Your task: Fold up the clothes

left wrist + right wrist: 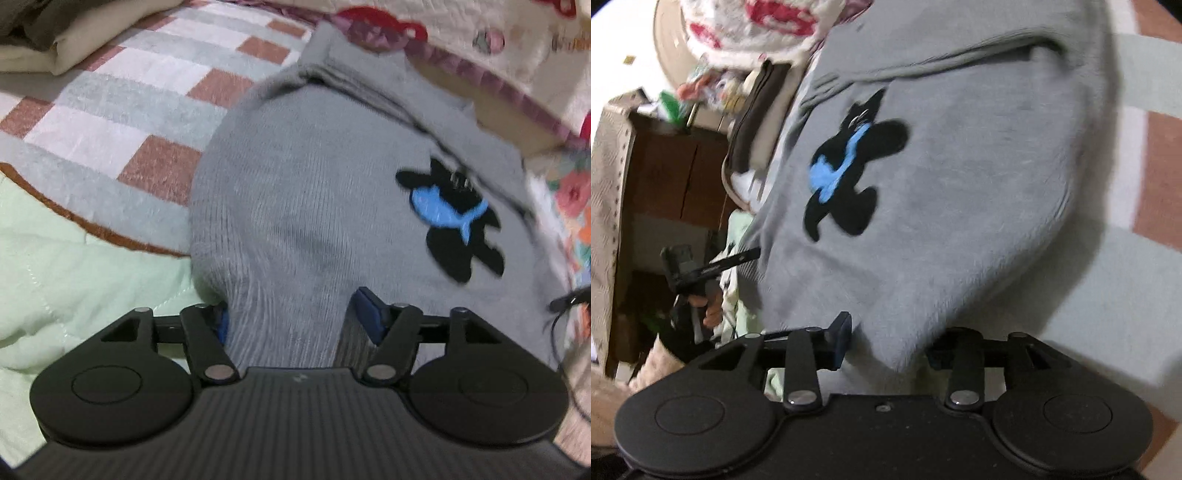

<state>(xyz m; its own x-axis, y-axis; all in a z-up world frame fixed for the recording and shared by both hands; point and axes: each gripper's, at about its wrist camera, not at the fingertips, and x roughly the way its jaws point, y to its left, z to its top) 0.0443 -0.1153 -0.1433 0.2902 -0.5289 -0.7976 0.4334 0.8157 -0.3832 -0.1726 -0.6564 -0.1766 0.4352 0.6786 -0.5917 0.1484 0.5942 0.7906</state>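
Observation:
A grey knit sweater [314, 192] with a black cat and blue fish patch [454, 221] lies over the bed, its near edge pulled up toward me. My left gripper [295, 317] is shut on a bunched fold of that edge, and the thick fabric runs between the blue pads [369, 314]. In the right wrist view the sweater [960, 184] and its patch [849, 173] hang slanted. My right gripper [894, 343] is shut on a lower corner, and cloth hides its right finger. A hand [709, 310] holds the left gripper at the sweater's far edge.
Under the sweater lies a checkered pink, white and grey-green blanket [129, 110], with a pale green quilt [55, 277] at the near left. Folded beige cloth [74, 44] sits at the back left, a red-patterned quilt [480, 29] behind. A wooden cabinet [672, 177] stands beside the bed.

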